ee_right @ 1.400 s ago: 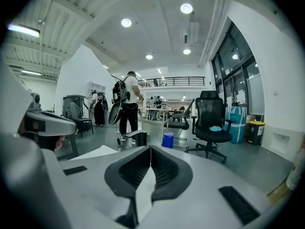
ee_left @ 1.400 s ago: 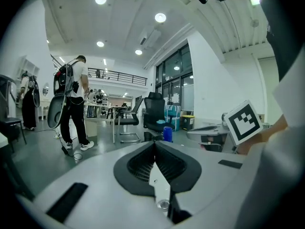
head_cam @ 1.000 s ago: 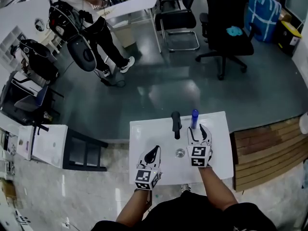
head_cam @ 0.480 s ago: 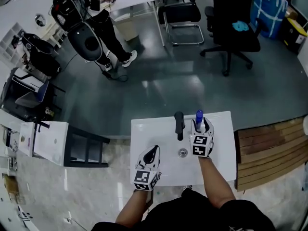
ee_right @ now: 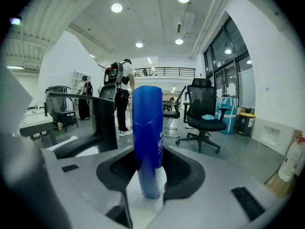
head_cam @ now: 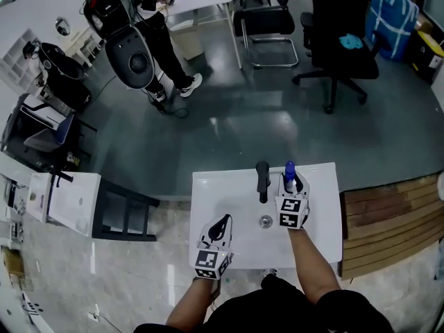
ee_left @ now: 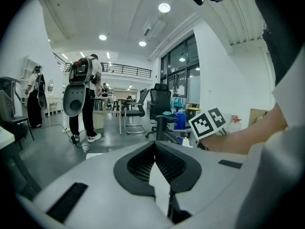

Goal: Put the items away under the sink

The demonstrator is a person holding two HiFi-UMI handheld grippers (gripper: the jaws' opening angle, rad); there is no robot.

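Head view: white sink (head_cam: 222, 193) seen from above, black faucet (head_cam: 262, 179) at the back edge, drain (head_cam: 266, 221) in front of it. Blue bottle (head_cam: 288, 167) stands upright on the back ledge, just right of the faucet. Right tool (head_cam: 291, 181) sits around it from the near side. From up here the tool body covers the contact.

Right gripper view fills that in. The bottle (ee_right: 147, 132) stands between the jaws of the right tool (ee_right: 151, 168), base down on the white surface. The jaws have just been closing, and the pads look to be pressing both sides low on the bottle, so it's gripped. Faucet (ee_right: 105, 123) is just left of it.

Left tool (head_cam: 223, 219) is over the front-left of the sink, well apart from the bottle. Left gripper view: left tool (ee_left: 155, 147) has its jaw tips meeting and nothing between them. The same view catches the right tool's marker cube (ee_left: 207, 123) off to the right, but not the bottle.
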